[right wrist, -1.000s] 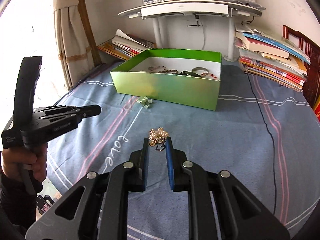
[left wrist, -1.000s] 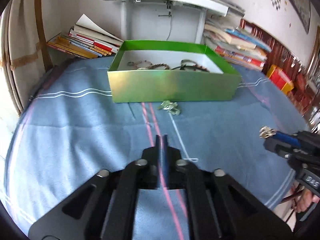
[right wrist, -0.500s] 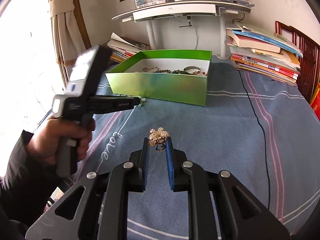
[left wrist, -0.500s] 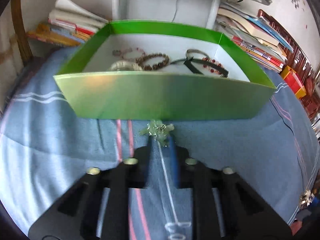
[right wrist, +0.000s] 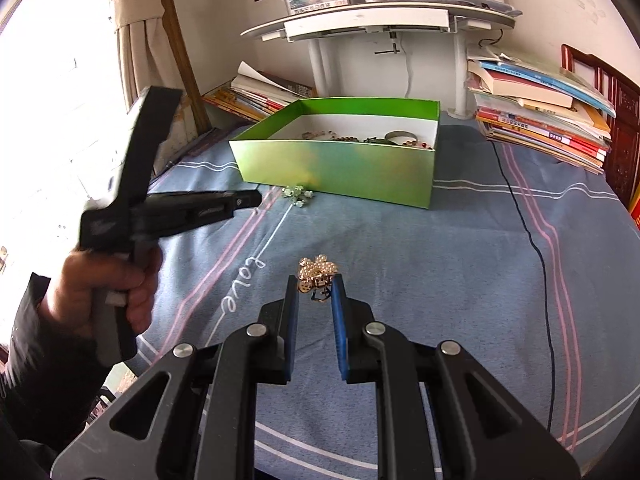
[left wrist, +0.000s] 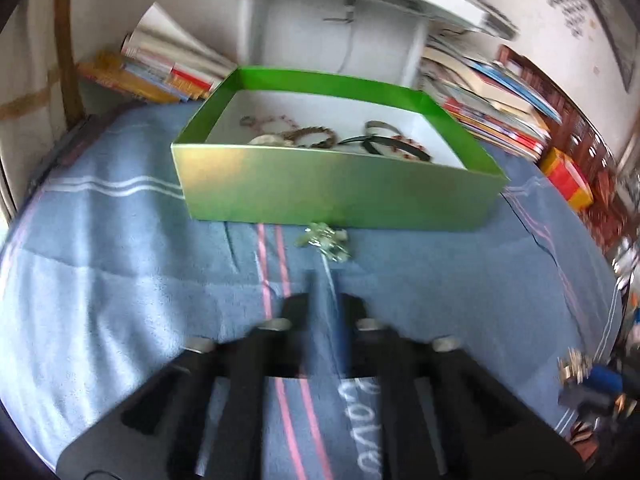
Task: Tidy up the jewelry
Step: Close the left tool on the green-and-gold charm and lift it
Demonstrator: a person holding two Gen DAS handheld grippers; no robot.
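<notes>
inspector: start with the biggest items, please.

operator: the blue striped bedcover (right wrist: 460, 264) fills the lower half of both views. the green box (left wrist: 332, 196) sits at centre in my left view, upper centre in my right view. it is open-topped, white inside, with bracelets (left wrist: 320, 138) lying on its floor. stacks of books (right wrist: 540, 112) sit at upper right and upper left behind it.

inspector: your left claw?

operator: my left gripper (left wrist: 324, 300) sits at bottom centre of its own view. its jaws stand apart and have just been opening, with nothing between them, only cloth below. that view is blurred. in my right view it shows at middle left, gripped by my hand (right wrist: 108, 288).

inspector: the right claw?

operator: my right gripper (right wrist: 316, 292) sits at bottom centre of its view, clamped on the gold pearl brooch (right wrist: 318, 274), which juts above the tips.

inspector: any loose pieces?

operator: one. the pale green trinket (left wrist: 326, 242) lies on the cover just in front of the box's near wall, ahead of my left tips and apart from them.
</notes>
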